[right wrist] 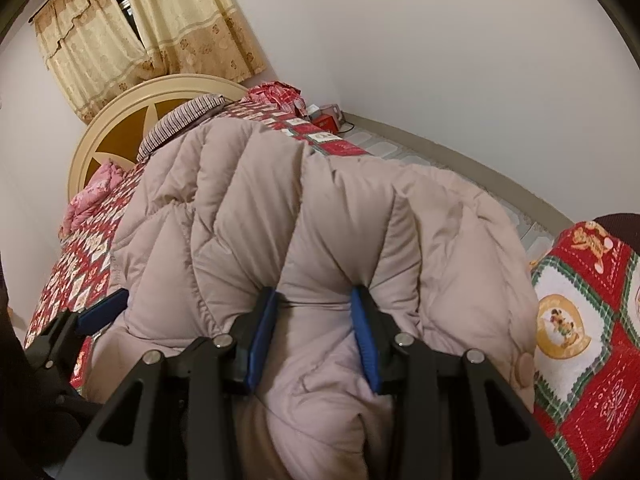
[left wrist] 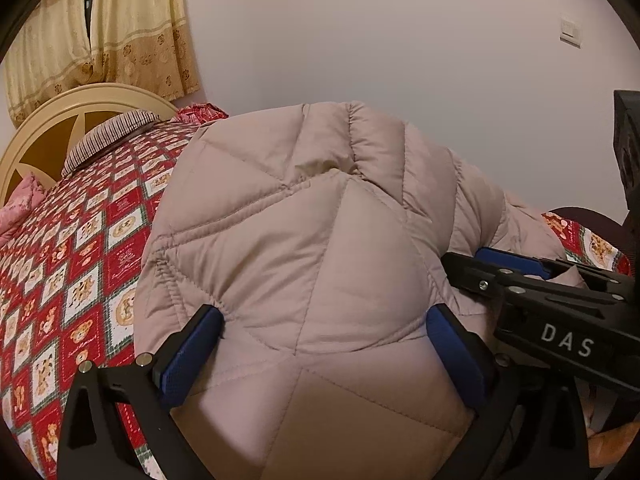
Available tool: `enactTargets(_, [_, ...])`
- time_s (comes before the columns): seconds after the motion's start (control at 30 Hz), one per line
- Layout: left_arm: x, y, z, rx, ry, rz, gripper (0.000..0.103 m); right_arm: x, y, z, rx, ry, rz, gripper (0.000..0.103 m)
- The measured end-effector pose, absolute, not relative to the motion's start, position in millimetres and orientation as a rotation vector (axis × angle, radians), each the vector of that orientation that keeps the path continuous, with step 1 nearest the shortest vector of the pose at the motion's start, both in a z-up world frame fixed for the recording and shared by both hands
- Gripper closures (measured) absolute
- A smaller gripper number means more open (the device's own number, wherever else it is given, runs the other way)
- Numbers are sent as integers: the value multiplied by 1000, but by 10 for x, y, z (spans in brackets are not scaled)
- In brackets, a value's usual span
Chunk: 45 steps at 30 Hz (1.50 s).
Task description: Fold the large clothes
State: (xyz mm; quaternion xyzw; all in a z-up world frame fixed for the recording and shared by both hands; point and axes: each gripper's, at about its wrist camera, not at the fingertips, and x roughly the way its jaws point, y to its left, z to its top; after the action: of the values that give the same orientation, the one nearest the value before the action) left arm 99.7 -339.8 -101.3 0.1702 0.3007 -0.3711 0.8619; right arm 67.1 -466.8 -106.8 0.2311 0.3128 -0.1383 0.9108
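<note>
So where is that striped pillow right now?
The striped pillow lies at the bed's far end against the round headboard, beyond the puffy coat, upper left in both views.

Left gripper (left wrist: pixel 325 322): black angular frame, triangular cut-outs, round silver screws.
Left pads (left wrist: pixel 454 358): blue, finely textured, rectangular.
Right gripper (right wrist: pixel 314 334): black frame, triangular cut-outs, four silver screw heads in a row.
Right pads (right wrist: pixel 260 340): blue, ridged, long and narrow.
Marking: white letters "DAS" on the right gripper's side.
</note>
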Motion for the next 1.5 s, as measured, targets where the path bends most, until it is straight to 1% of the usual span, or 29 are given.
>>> enactTargets(0.27, [1038,-3418,-1042,364,621,-789,1,684,-4656,-1071,490,639,-300,62])
enactTargets(0.4, [961,-3357,-972,377,627,-790,1,666,-4618,-1061,479,625,-303,62])
enactTargets(0.6, [826,-3021,-790,339,687,-800,1,614,-4572,-1065,477,605,-308,62])
enactTargets(0.77, [747,-2743,-689,316,721,-763,1,545,-4509,-1043,465,597,-331,60])
enactTargets(0.87, [678,-2633,-647,333,708,-741,1,462,-4396,-991,419,617,-369,54])
enactTargets(0.9, [636,-2596,-625,345,693,-732,1,422,-4359,-959,404,622,-380,48])
enactTargets(0.93, [630,-2567,-603,354,679,-726,1,362,-4319,-922,394,624,-396,38])
enactTargets(0.97, [604,-2548,-586,365,665,-720,1,306,-4289,-889,392,622,-408,32])
enactTargets(1.0, [569,-2536,-569,378,650,-714,1,244,-4268,-861,396,619,-412,21])
enactTargets(1.03, [537,-2522,-551,391,635,-708,1,195,-4263,-847,404,619,-407,18])
enactTargets(1.2, [400,-2458,-483,405,598,-699,1,-47,-4161,-711,394,601,-391,18])
enactTargets(1.33, [313,-2384,-434,392,587,-705,1,-196,-4026,-581,359,586,-403,14])
enactTargets(1.5, [181,-2298,-336,387,547,-693,1,-386,-3921,-440,332,554,-398,14])
